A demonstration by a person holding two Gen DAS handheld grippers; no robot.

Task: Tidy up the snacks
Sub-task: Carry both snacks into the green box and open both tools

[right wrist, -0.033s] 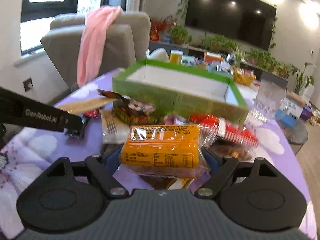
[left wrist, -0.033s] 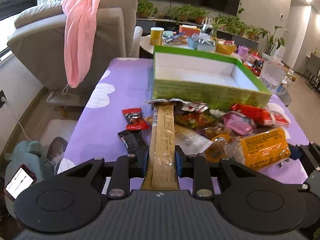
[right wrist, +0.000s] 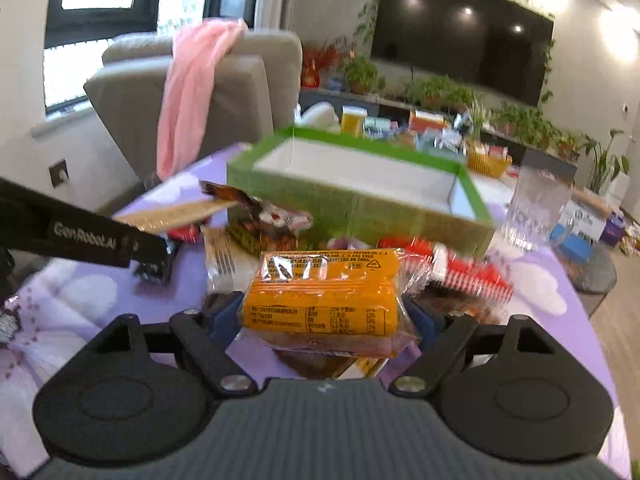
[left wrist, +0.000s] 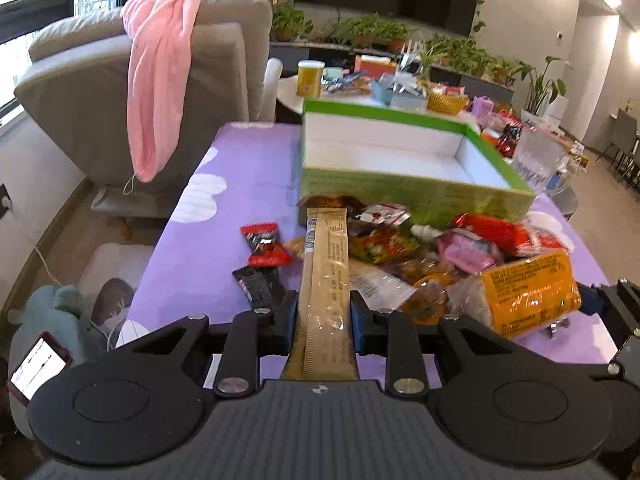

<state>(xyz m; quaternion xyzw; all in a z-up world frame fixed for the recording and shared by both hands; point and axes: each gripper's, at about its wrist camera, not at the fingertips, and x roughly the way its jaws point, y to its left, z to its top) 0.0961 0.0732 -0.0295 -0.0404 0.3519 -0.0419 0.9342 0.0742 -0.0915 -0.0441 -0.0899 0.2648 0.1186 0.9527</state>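
My left gripper [left wrist: 324,312] is shut on a long tan stick packet [left wrist: 326,256] that points toward the green box [left wrist: 400,192]. The box is open and white inside, with nothing in it. My right gripper [right wrist: 322,312] is shut on an orange snack pack [right wrist: 324,292], held just above the snack pile. In the left wrist view that orange pack [left wrist: 532,292] shows at the right, with the right gripper's tip [left wrist: 612,300] beside it. From the right wrist view, the left gripper's arm [right wrist: 80,236] and the tan packet [right wrist: 180,212] reach in from the left.
Loose snacks lie on the purple tablecloth [left wrist: 240,184] before the box: a red packet [left wrist: 264,244], a black packet [left wrist: 260,288], and red and pink ones [left wrist: 472,248]. A glass mug [right wrist: 534,208] stands right of the box. A grey armchair with pink cloth [left wrist: 160,80] stands behind at the left.
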